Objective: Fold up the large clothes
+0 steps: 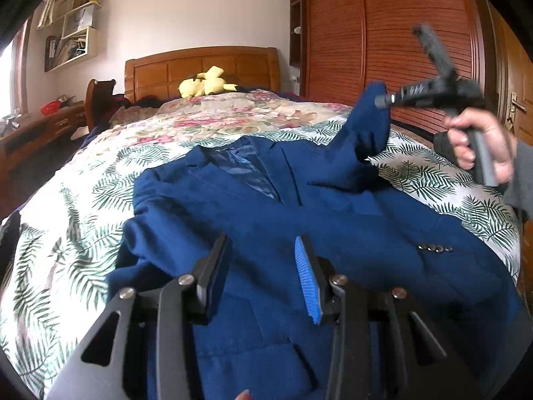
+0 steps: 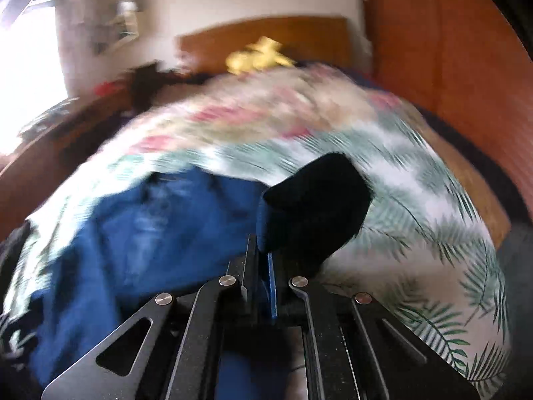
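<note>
Count: one blue jacket (image 1: 299, 206), two grippers | Jacket: spread flat on your bed (image 1: 83, 220) | Your left gripper (image 1: 263, 273): fingers apart above its near hem, clear of it | Your right gripper (image 2: 263, 250): fingers clamped on the raised right sleeve (image 2: 319, 206)

Matt blue cloth jacket (image 1: 299, 206), leaf-print cotton bedspread (image 1: 83, 200), glossy wooden headboard (image 1: 200, 66), ribbed wooden wardrobe (image 1: 399, 33)

A wooden-framed bed (image 1: 200, 66) carries everything. Over it lies a white bedspread (image 1: 83, 206) printed with green palm fronds, and beyond that a floral quilt (image 1: 213, 116). A blue suit jacket (image 1: 299, 206) lies spread on the bedspread; a yellow plush toy (image 1: 205, 85) sits by the headboard.
</note>
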Demonstrator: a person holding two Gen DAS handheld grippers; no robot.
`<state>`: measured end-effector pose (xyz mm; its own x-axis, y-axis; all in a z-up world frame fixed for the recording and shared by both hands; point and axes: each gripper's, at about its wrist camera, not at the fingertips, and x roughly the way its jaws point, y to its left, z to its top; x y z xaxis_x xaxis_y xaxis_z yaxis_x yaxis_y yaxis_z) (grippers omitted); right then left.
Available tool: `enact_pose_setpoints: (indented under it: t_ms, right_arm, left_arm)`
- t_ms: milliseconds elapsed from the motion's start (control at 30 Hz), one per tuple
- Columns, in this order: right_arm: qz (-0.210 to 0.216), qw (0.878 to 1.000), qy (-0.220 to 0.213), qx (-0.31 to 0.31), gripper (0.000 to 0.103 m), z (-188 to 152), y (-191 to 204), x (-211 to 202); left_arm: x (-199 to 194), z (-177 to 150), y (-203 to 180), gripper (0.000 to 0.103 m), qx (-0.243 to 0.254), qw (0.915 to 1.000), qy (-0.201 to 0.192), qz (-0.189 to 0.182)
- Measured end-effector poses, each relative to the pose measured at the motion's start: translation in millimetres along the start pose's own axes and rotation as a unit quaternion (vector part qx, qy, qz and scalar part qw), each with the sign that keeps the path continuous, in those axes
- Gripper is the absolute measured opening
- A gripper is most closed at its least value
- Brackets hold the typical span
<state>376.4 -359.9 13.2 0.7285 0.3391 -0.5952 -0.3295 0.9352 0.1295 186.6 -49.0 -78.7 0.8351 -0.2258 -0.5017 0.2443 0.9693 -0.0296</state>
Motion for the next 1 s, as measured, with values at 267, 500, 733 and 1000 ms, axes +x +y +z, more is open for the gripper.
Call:
enact_pose_setpoints:
  t_ms: [267,500,733,1000]
  right_arm:
    - [0.119,0.990,-0.015,-0.075,0.002,-6,107,-63]
    - [0.123,0.986,0.027,-0.113,0.021,-35,145,-87]
    - [0.090,0.989,0.019,-0.113,0.055,-68,132,-115]
    - [0.001,0.998,0.039,-0.055,0.055,-118,69,-108]
  left_arm:
    - [-45,-22,0,0.038,-0.012,0.9998,0.011,0.008]
    - [-75,-31,-3,0.038,-0.002,0.9995,0.014,0.029]
    - [-85,-21,-11,0.038,0.011,0.9993,0.016,0.031]
    - [-75,-5,-46,0.038,0.051,0.9984,0.021,0.006]
